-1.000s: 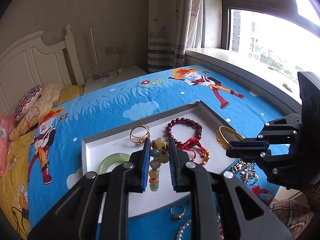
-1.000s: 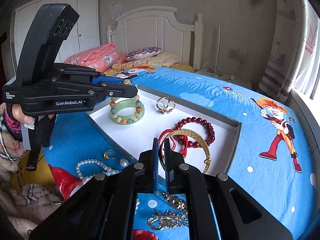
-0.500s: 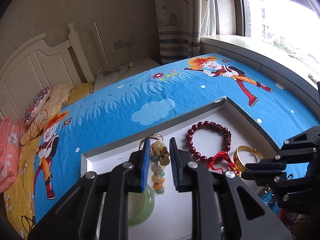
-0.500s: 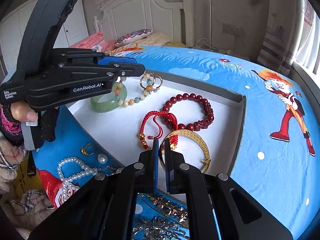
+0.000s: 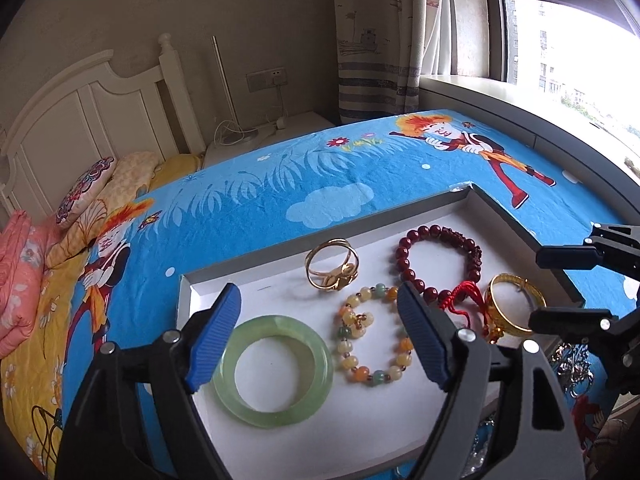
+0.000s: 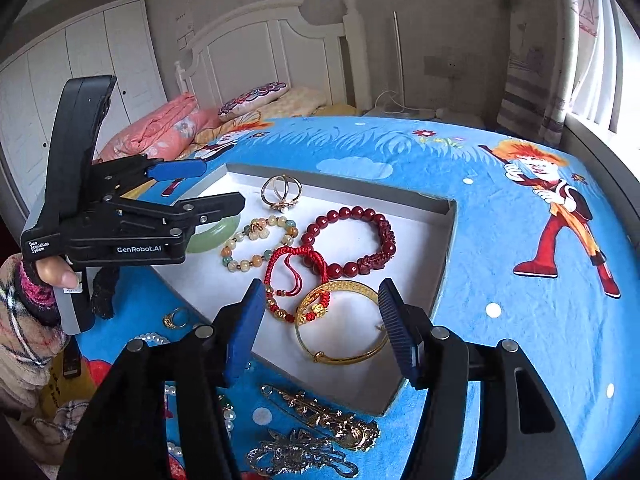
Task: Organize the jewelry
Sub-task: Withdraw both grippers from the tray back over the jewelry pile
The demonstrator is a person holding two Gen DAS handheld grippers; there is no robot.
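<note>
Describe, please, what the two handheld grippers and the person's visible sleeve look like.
Both grippers are matte black plastic with silver rivets and ribbed blue finger pads. The left gripper has a tall black upright housing, a grey handle, and white lettering reading "GenRobot.AI" and "Data Acquisition System". The hand holding it wears a dark fingerless glove with pink stripes under a beige plaid sleeve.

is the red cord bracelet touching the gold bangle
Touching: in the right wrist view the red cord bracelet drapes its gold beads over the gold bangle rim.
</note>
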